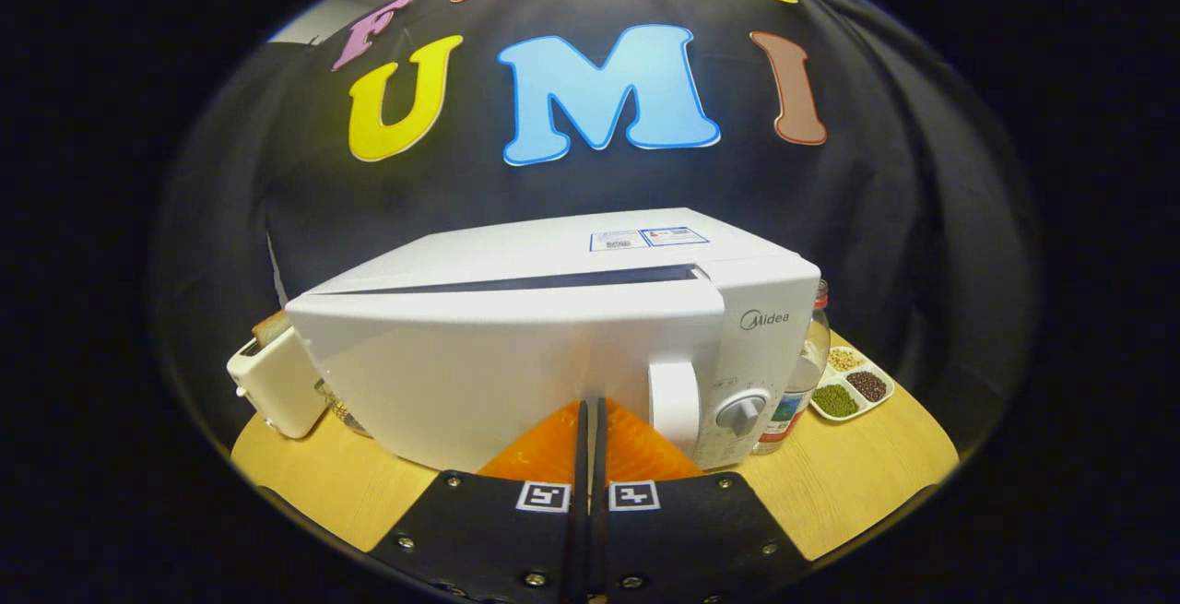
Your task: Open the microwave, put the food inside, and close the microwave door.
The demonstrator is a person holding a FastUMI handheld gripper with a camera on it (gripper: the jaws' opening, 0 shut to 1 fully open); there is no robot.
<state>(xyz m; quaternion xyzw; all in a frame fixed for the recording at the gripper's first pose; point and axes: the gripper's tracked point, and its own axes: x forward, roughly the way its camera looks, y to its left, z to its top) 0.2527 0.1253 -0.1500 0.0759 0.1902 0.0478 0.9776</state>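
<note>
With its two fingers nearly together and holding nothing, the claw (589,410) presses against the white microwave door (479,383) beside the handle (674,404), apparently pushing it closed.

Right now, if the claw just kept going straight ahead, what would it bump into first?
Most likely the microwave door. The claw is shut and points at the door's front, just beside the handle. How close it already is, I can't tell.
</note>
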